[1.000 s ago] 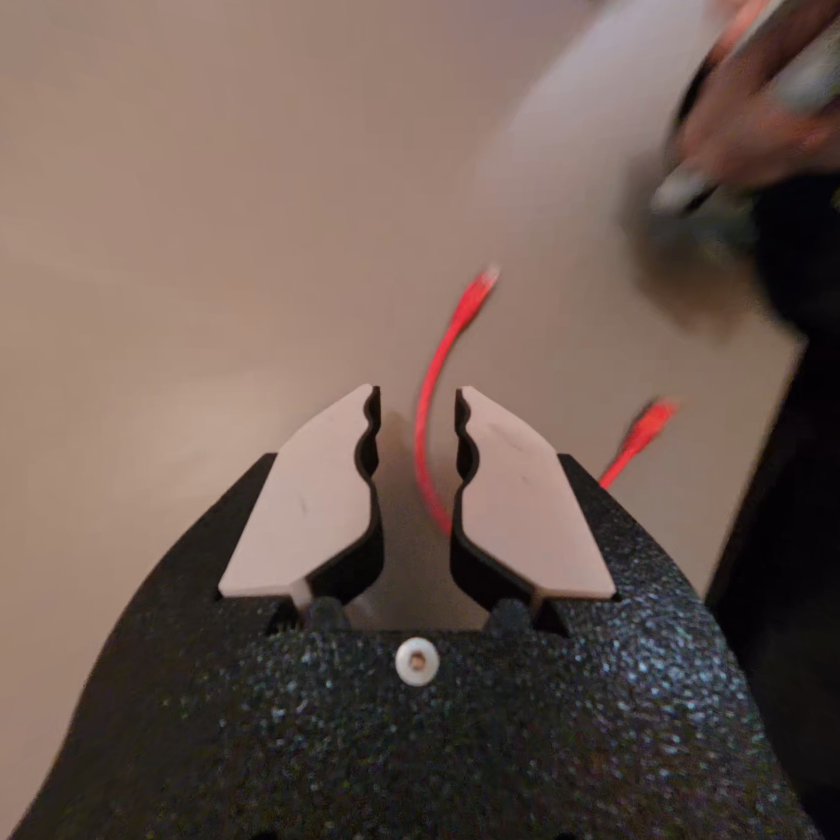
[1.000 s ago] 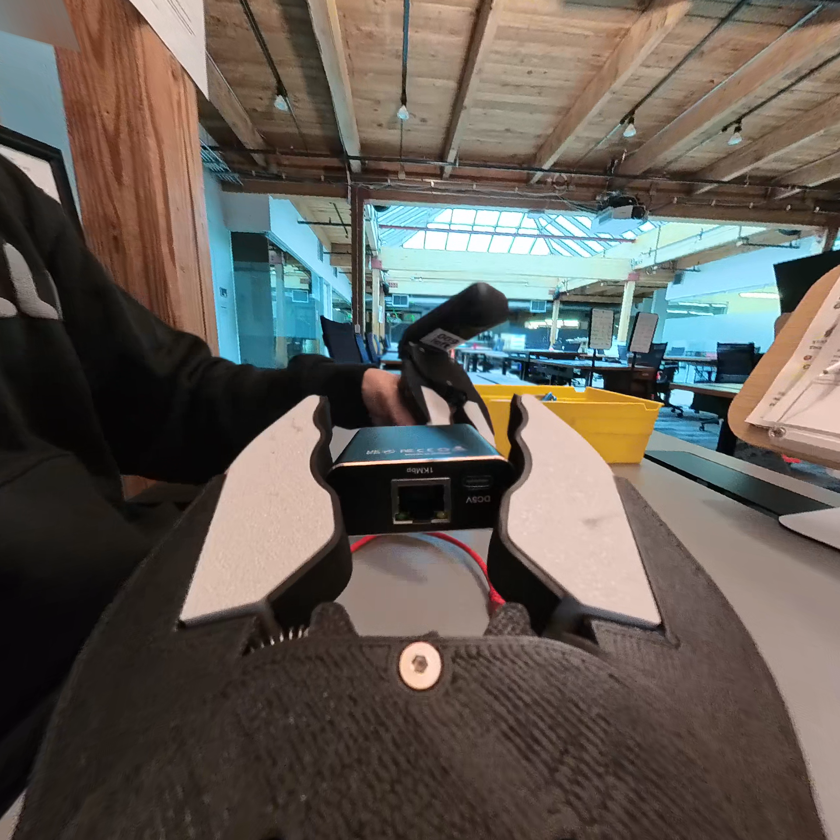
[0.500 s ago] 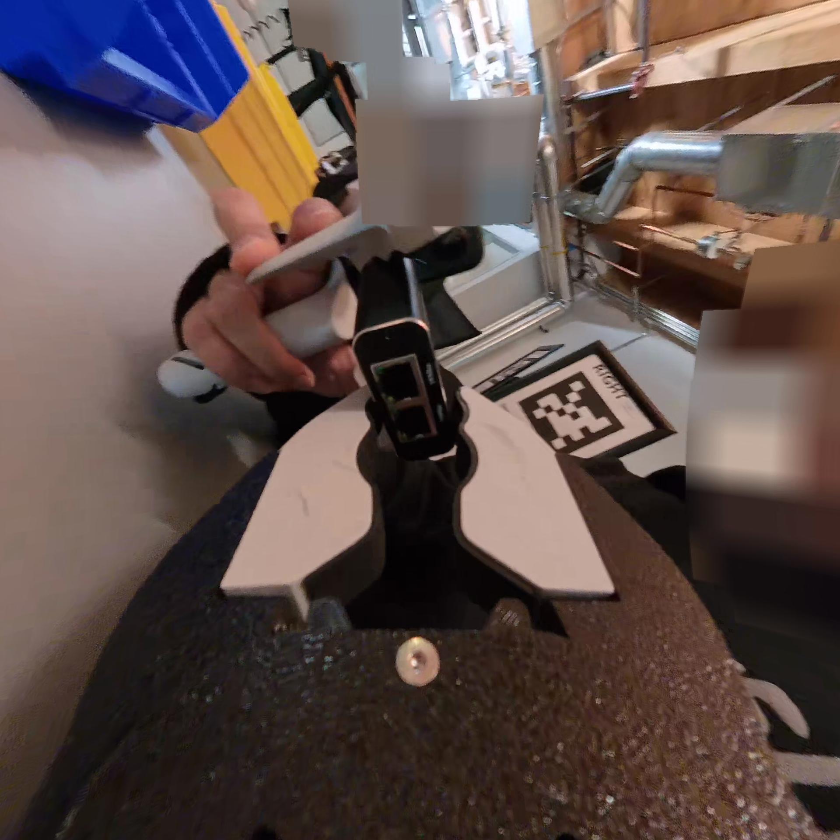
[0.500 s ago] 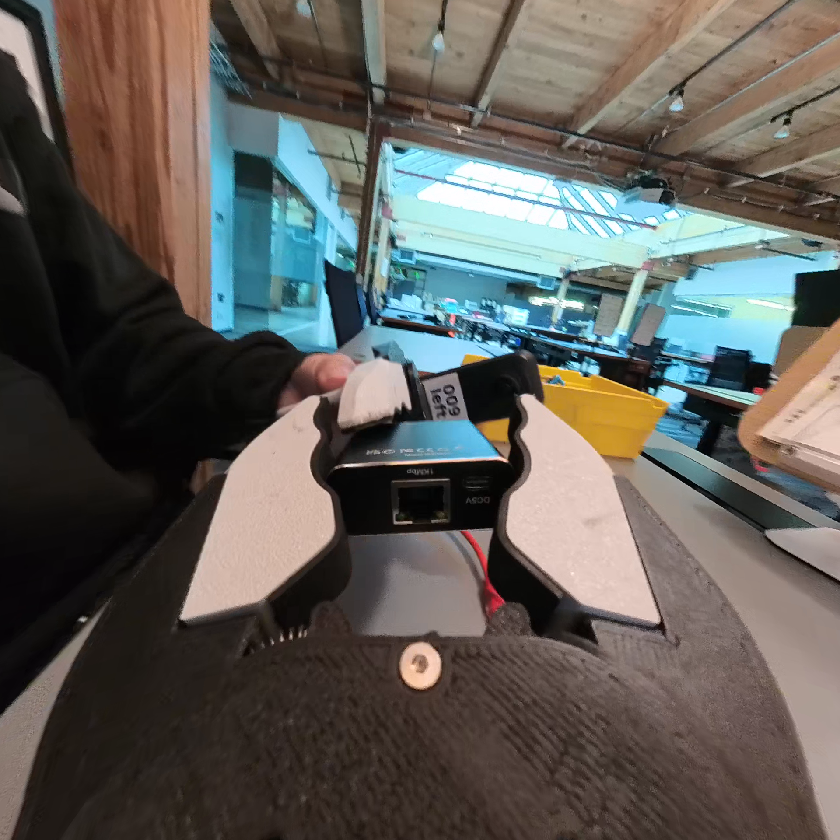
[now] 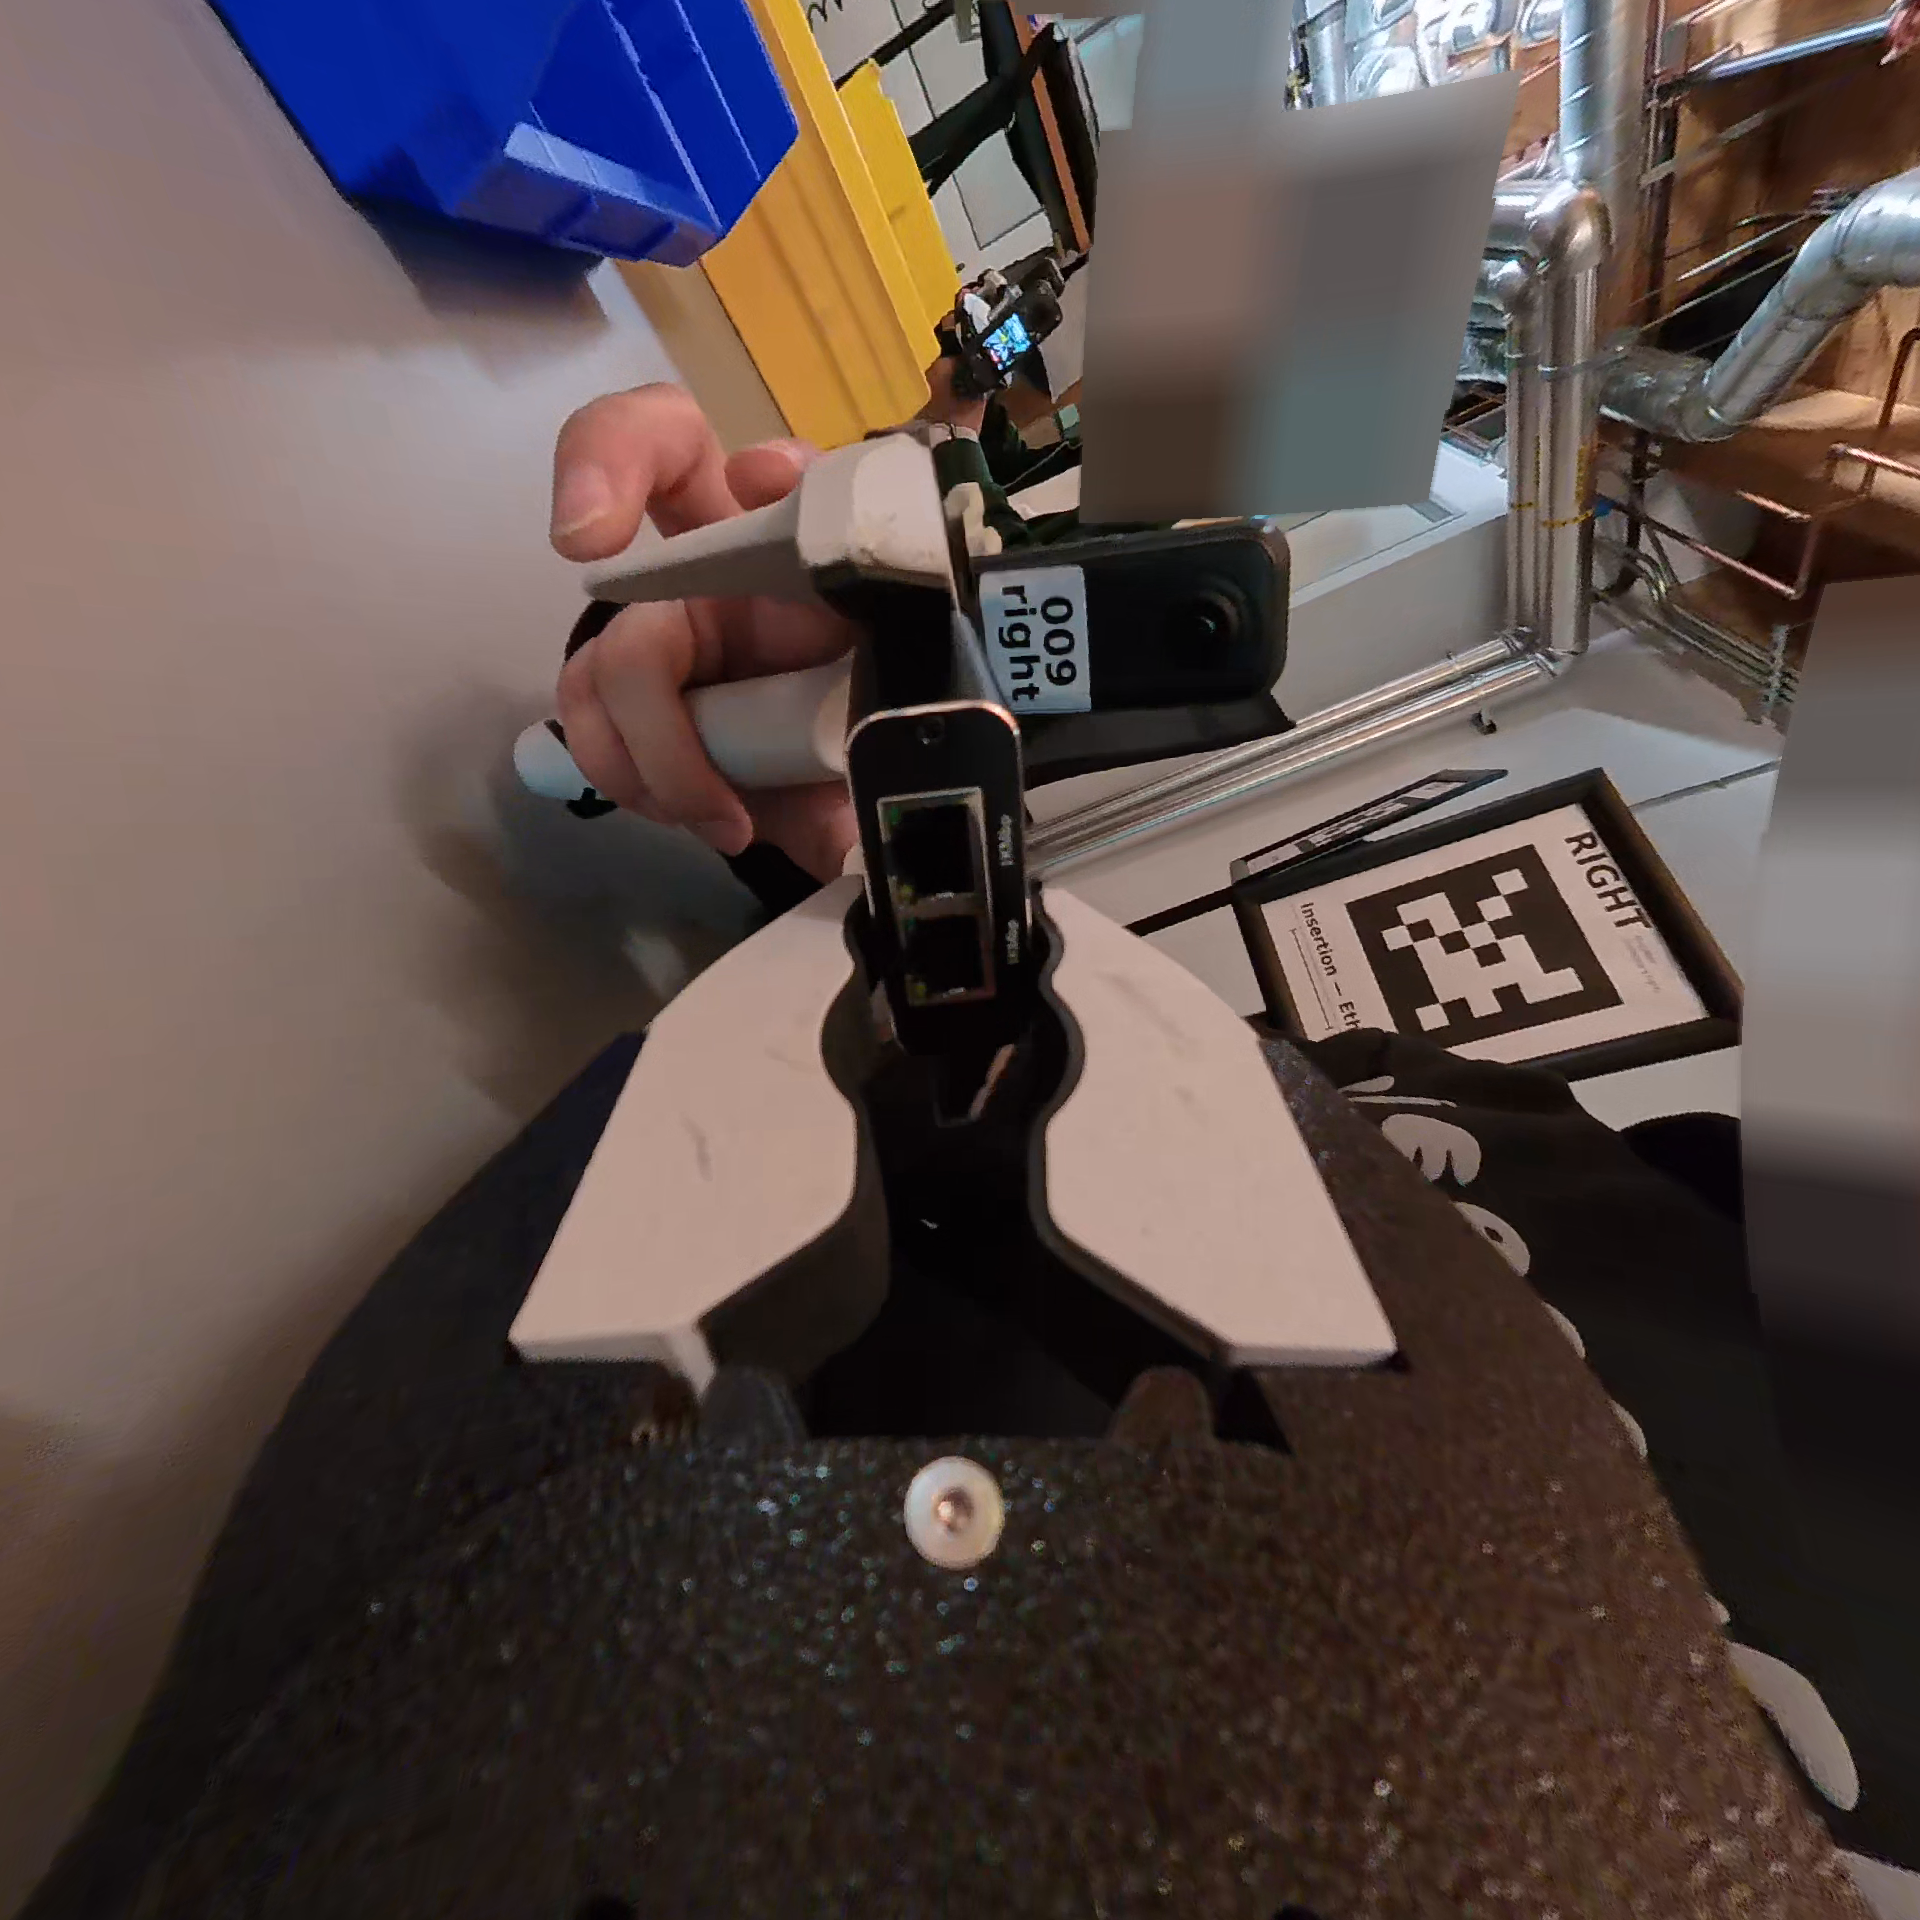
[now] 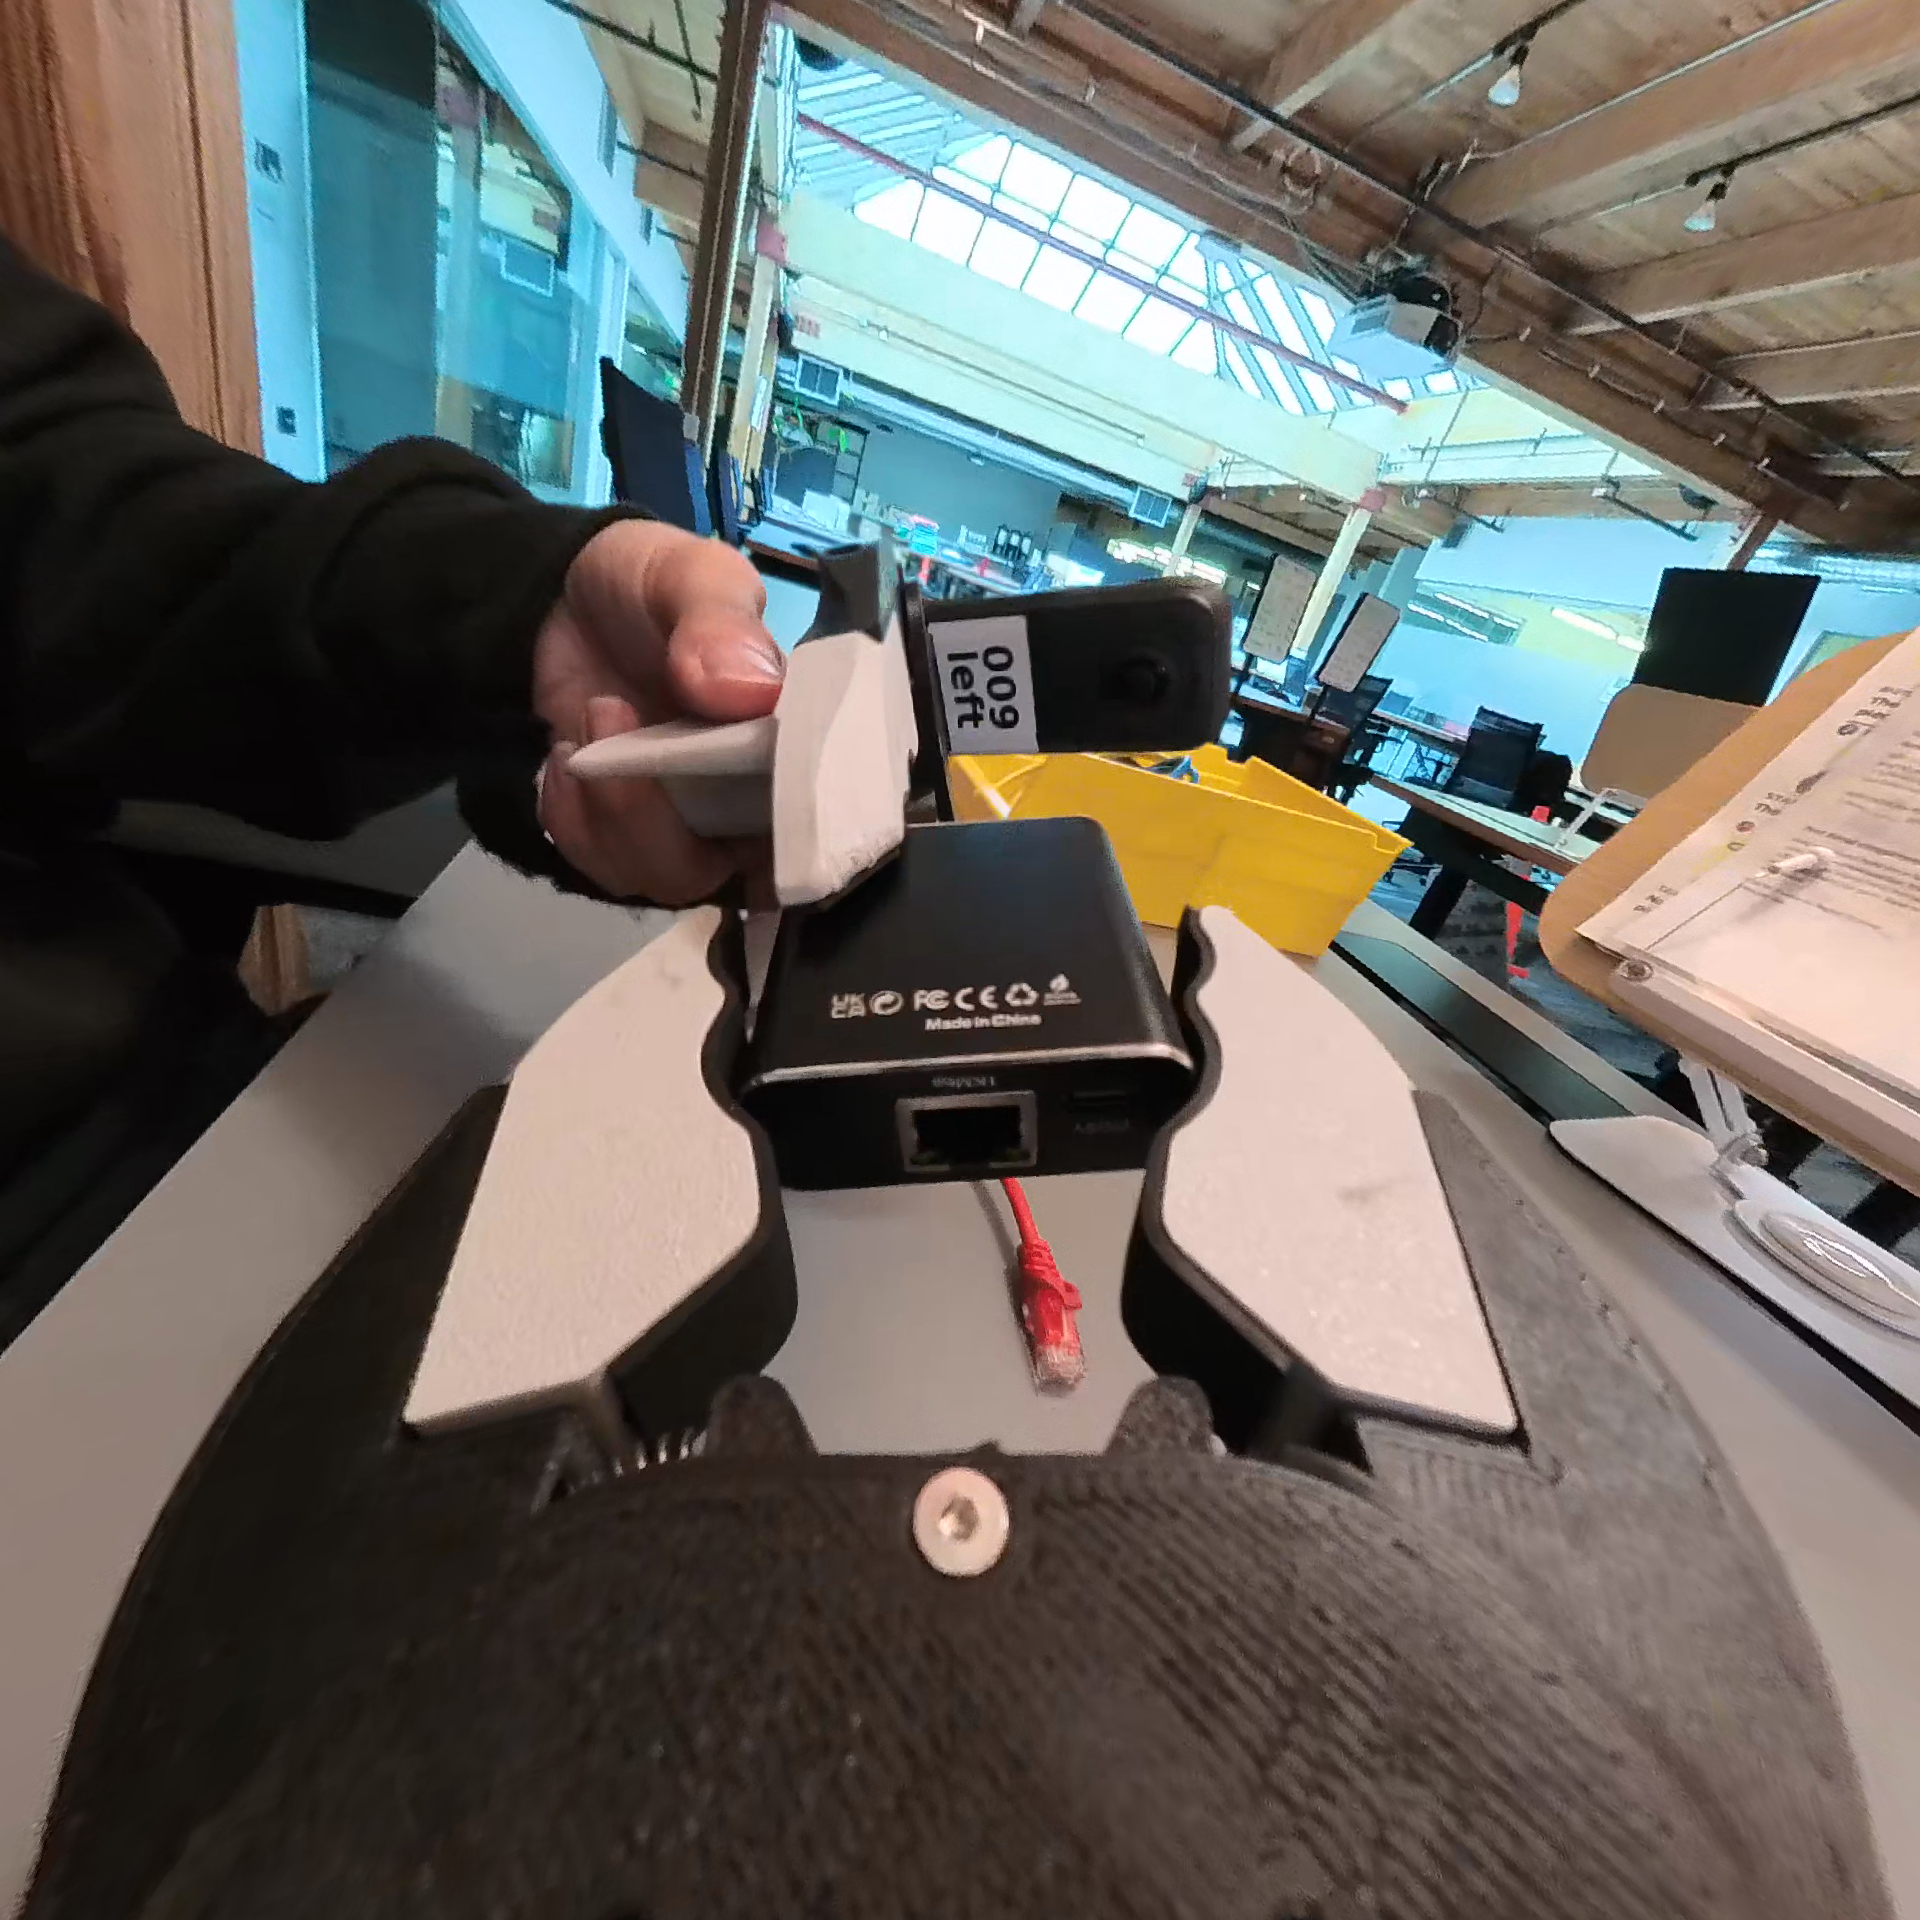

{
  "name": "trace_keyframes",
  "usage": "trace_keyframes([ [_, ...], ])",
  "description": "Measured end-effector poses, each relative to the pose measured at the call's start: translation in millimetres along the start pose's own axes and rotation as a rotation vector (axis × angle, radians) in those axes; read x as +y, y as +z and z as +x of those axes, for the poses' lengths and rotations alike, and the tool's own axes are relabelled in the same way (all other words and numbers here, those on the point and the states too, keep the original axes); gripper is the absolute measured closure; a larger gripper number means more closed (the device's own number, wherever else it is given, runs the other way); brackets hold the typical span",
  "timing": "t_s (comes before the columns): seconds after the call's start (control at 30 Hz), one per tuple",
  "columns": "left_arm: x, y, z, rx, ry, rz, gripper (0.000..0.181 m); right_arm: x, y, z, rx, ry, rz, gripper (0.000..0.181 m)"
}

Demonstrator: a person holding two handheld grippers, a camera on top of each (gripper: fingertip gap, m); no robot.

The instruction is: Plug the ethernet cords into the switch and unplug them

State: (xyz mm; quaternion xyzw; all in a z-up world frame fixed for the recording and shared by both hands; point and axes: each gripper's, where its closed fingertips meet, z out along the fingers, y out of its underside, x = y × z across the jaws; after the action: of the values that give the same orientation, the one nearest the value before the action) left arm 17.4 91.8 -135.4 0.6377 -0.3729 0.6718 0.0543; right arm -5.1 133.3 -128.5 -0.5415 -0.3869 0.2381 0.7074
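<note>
The left gripper (image 5: pixel 948 971) has its two pale fingers closed around one end of the switch (image 5: pixel 943 902), whose narrow face sits clamped between the fingertips. The right gripper (image 6: pixel 966 997) grips the same switch (image 6: pixel 961 1023) from the opposite end, its fingers pressed against the box's two sides, so the switch is held off the table (image 6: pixel 343 1049) between the two tools.

The switch is a small black box with rounded edges. The face toward the left gripper carries two empty network sockets side by side, which appear stacked one above the other in the left wrist view. The face toward the right gripper has one empty socket and a smaller port beside it; the flat side above bears white printed marks.

A red ethernet cord (image 6: pixel 1044 1299) lies on the table below the switch, its clear plug end unplugged and pointing toward the right gripper's base.

Beyond stand a yellow bin (image 6: pixel 1226 842) and a clipboard (image 6: pixel 1766 883) on a stand.
</note>
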Motion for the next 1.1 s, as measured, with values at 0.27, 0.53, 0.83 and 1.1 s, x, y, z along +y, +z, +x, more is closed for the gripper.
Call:
trace_keyframes([
  [0.27,-1.4,-0.8,2.4,-0.003,-0.011,0.003,0.156,1.7,-1.0,1.3,0.002,-0.020,-0.012,0.108],
  [0.53,-12.0,-0.3,-0.1,-0.024,-0.006,0.058,0.157,-1.7,-2.9,9.4,0.057,0.037,0.002,0.107],
  [0.83,-42.7,-21.4,9.1,-0.116,0.280,0.214,0.151,-6.1,-29.3,23.5,0.188,0.249,0.058,0.107],
  [1.1,-33.9,-77.7,-78.2,-0.682,1.020,-0.234,0.141,-23.6,-40.3,14.0,0.000,0.343,0.210,0.106],
])
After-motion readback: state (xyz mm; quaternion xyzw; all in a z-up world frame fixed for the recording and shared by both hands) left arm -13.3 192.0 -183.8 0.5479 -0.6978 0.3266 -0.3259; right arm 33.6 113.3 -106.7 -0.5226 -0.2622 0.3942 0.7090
